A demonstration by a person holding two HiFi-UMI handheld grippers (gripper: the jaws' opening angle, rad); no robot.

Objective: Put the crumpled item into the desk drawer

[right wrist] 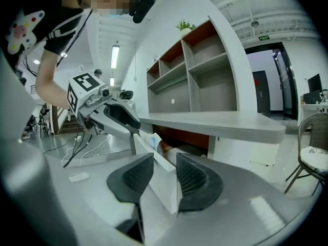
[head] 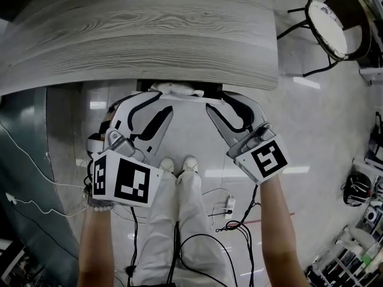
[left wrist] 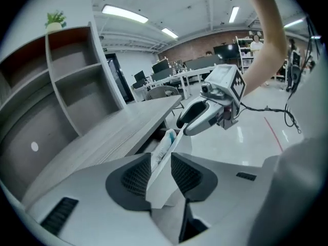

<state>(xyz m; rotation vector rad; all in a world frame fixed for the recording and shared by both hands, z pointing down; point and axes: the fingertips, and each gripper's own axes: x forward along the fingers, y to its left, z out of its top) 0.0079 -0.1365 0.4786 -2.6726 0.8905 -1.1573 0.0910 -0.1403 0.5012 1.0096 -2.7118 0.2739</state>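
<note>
The crumpled item, white with a blue patch, lies in the open drawer under the grey wooden desk. It also shows in the left gripper view and the right gripper view. The white drawer front spans between both grippers. My left gripper straddles its left end, jaws wide and not pressing. My right gripper straddles the other end, and its pads stand loose around the panel. Each gripper sees the other: the right gripper and the left gripper.
A shelving unit rises behind the desk. A round-seated chair stands right of the desk on the glossy floor. Cables trail on the floor near the person's white-trousered legs.
</note>
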